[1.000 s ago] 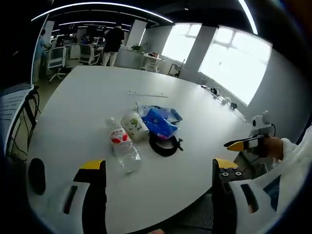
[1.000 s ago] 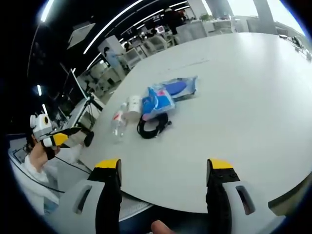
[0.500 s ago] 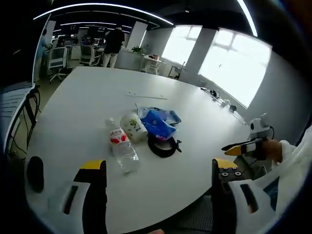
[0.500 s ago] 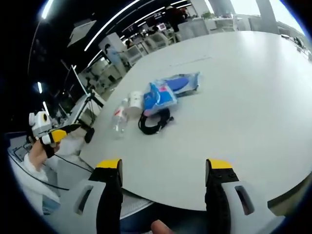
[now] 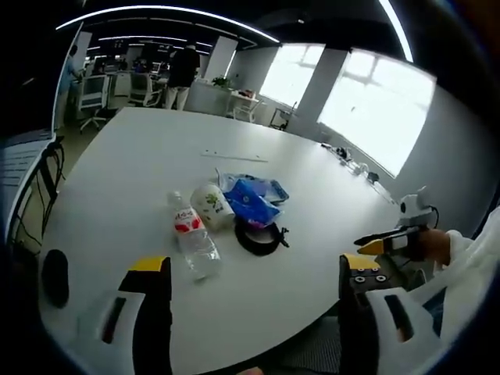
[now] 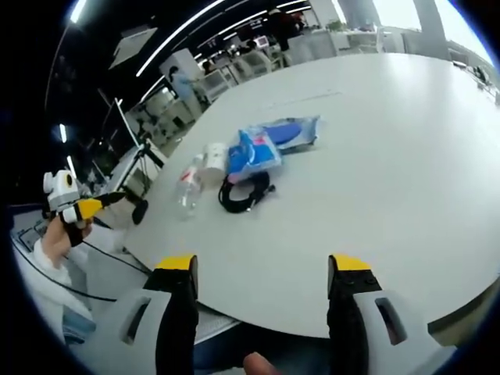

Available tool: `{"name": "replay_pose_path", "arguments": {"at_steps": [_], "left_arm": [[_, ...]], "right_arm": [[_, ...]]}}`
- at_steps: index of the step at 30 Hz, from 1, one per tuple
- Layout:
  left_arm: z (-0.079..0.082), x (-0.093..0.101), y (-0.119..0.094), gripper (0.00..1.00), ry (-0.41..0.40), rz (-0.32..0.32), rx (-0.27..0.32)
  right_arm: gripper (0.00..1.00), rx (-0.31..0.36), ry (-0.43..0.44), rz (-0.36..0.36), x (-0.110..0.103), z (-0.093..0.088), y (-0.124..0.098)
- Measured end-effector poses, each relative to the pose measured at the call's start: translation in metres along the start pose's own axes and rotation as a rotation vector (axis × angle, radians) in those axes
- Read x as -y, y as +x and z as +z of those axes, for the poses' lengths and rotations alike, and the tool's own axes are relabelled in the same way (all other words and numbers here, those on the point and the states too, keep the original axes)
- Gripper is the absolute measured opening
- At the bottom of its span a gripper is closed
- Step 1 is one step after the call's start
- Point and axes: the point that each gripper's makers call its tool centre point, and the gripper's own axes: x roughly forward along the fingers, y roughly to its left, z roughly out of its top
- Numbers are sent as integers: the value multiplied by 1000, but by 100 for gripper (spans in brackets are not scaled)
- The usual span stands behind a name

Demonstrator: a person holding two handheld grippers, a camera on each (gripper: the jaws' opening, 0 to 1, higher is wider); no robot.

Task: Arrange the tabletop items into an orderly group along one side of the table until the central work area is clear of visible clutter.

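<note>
On the table [image 5: 141, 156], a water bottle [image 5: 193, 235] lies left of a cup [image 5: 211, 205]; a coiled cable [image 5: 256, 234] lies before a tissue pack [image 5: 250, 201].

An open-plan office — rows of desks [image 5: 117, 82], swivel chairs [image 5: 92, 92], strip ceiling lights [image 5: 156, 9].

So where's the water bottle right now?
In the left gripper view, the water bottle lies on the white table, left of the cup.

- Big bright windows [image 5: 375, 101] on the far wall.
- Long lights [image 5: 156, 9] on the dark ceiling.
- Office chairs [image 5: 94, 92] past the table.
- A person [image 5: 182, 66] standing far back.
</note>
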Motion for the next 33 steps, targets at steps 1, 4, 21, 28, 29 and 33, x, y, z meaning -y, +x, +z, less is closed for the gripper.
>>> {"name": "replay_pose_path", "arguments": {"at_steps": [1, 4, 21, 28, 29, 33], "left_arm": [[-1, 0, 0, 91, 0, 2, -1], [-3, -2, -1, 91, -5, 9, -4], [-9, -1, -6, 92, -12, 18, 36], [-12, -2, -10, 93, -10, 24, 40], [-12, -2, -10, 93, -11, 24, 41], [-13, -3, -13, 92, -11, 26, 50]], "right_arm": [[66, 1, 2, 0, 0, 0, 0], [66, 3, 11, 2, 0, -1, -1], [63, -3, 4, 3, -3, -4, -3], [63, 1, 6, 2, -6, -5, -4], [63, 1, 6, 2, -6, -5, -4], [63, 5, 8, -1, -9, -5, -3]]}}
